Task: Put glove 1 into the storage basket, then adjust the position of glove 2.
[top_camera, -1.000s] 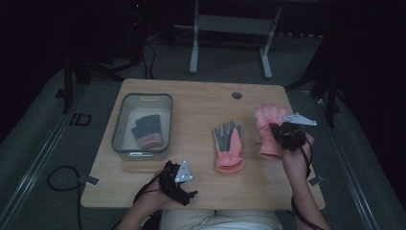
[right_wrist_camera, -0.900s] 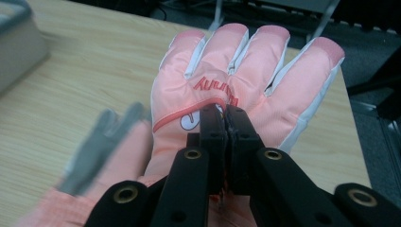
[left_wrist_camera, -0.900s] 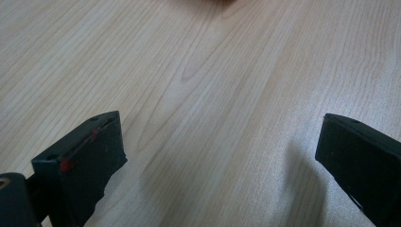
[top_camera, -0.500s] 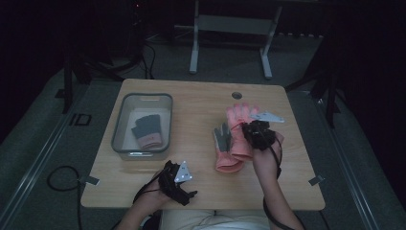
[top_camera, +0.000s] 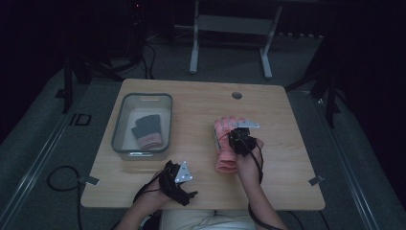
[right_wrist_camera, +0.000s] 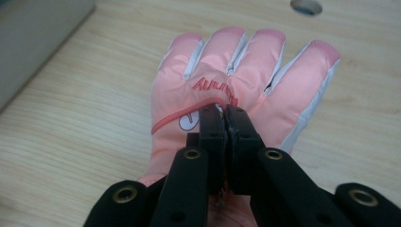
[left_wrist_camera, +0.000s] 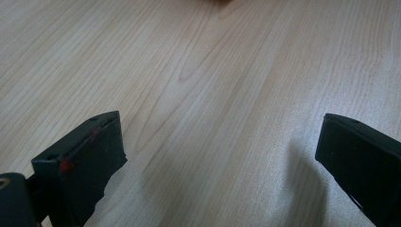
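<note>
Right hand-held gripper (right_wrist_camera: 226, 118) pinching pink glove (right_wrist_camera: 236, 90)

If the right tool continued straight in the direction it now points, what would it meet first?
The right tool, shut on the pink glove, points along the glove toward its fingertips. Beyond them, bare table comes next, probably near the round hole, though depth is hard to judge.

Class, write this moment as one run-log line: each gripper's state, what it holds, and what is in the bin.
left gripper: open, empty, over table | right gripper: shut on pink glove | bin: dark glove inside
</note>
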`<state>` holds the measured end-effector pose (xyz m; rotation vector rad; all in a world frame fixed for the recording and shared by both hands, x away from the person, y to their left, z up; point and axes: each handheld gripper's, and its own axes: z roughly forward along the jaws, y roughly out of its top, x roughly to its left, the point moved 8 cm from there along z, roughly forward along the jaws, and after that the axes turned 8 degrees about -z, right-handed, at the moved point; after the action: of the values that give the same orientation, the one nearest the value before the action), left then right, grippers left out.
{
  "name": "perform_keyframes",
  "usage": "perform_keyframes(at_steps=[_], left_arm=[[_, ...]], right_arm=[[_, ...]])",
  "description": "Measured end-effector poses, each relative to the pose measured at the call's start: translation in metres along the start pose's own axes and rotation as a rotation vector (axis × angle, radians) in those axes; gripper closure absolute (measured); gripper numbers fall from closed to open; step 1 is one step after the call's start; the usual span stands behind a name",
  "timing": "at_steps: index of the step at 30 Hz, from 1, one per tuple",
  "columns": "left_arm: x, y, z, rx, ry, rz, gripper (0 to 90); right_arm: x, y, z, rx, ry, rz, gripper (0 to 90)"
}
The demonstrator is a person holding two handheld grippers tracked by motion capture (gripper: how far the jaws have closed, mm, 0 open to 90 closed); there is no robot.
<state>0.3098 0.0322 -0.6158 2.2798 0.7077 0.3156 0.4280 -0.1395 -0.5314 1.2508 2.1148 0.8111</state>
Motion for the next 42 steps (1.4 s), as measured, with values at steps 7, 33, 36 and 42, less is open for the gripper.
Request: perform_keyframes(at_steps=[7, 33, 36, 42], left_arm=[[-0.002, 0.001, 0.001, 0.003, -0.002, 0.004, 1.8], [-0.002, 0.004, 0.0, -0.012, -0.009, -0.02, 1.8], [-0.002, 0.004, -0.001, -0.014, -0.007, -0.022, 1.8], [-0.001, 0.006, -0.001, -0.014, -0.003, -0.032, 1.8]], right_arm=[[0.008, -0.01, 0.023, 0.05, 0.029, -0.01, 85.9], [-0.02, 0.004, -0.019, -0.052, 0.218, -0.052, 21.0], [-0.021, 0.006, -0.024, -0.079, 0.231, -0.065, 16.3], [-0.028, 0.009, -0.033, -0.122, 0.229, -0.071, 17.2]])
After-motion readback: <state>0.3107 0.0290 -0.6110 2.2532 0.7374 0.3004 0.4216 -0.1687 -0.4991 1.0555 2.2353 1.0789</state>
